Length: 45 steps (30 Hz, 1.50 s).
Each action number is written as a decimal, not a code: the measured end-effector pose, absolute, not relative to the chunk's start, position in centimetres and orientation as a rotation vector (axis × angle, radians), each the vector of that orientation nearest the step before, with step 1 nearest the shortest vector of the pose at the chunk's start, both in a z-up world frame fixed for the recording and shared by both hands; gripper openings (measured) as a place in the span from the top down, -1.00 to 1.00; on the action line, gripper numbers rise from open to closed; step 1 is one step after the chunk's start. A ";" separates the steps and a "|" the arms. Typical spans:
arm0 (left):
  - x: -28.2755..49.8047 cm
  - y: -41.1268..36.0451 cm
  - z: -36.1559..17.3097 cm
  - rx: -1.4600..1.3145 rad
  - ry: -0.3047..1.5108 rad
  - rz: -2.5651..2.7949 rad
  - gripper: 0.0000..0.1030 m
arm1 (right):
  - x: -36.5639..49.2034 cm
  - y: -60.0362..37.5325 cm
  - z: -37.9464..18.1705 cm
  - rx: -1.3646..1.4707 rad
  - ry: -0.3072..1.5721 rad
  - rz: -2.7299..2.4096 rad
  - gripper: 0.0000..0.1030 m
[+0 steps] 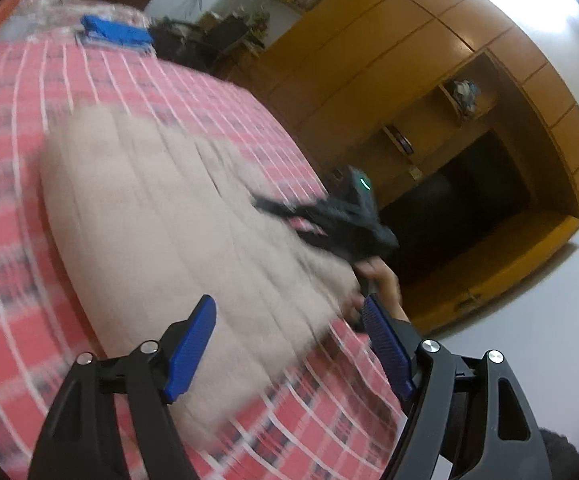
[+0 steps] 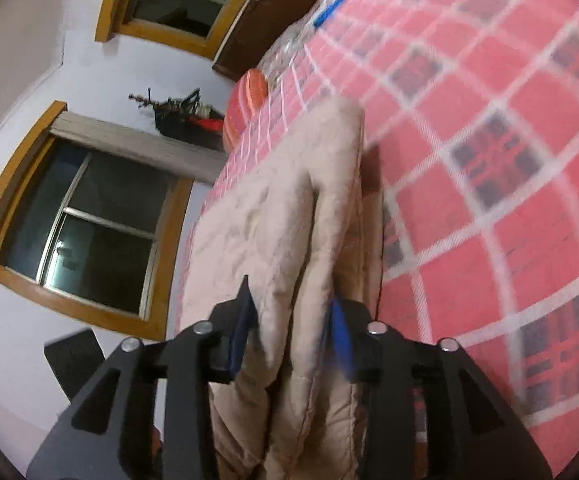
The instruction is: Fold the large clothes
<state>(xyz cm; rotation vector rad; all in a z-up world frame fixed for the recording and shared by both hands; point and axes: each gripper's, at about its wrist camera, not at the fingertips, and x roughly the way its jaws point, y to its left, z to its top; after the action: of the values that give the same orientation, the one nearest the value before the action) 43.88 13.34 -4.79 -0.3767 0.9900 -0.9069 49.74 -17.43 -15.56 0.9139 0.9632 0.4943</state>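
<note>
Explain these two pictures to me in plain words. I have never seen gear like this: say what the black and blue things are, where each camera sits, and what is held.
No robot here: a person holds a two-finger gripper in each hand, each carrying a wide-angle camera looking along its fingers. The left wrist view shows the left gripper open over a beige quilted garment lying on a bed with a red checked bedspread; the dark shape beyond is the other gripper. The right wrist view shows the right gripper closed on a thick fold of that garment.

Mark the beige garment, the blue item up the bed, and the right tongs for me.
beige garment (image 1: 149, 208), left wrist view, middle of the quilted panel.
blue item (image 1: 115, 34), left wrist view, its top face.
right tongs (image 2: 293, 332), right wrist view, between fingertips, on gripped fabric.
</note>
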 end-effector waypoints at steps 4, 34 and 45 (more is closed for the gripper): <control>50.6 14.3 -5.0 -0.445 1.027 -0.824 -0.48 | 49.8 -17.8 -9.5 0.768 0.822 0.435 0.19; 45.7 10.7 -10.4 -0.330 1.124 -0.896 -0.33 | 37.9 -13.5 -13.9 0.276 1.021 0.557 1.00; 41.4 11.0 -5.9 -0.313 1.044 -0.933 -0.35 | 37.8 -14.6 -11.2 0.418 0.968 0.583 0.86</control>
<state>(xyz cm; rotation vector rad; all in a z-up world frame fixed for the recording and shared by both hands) 41.39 11.01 -5.85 -0.3133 1.0440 -0.9333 37.83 -14.64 -11.24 0.4181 0.9682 0.5833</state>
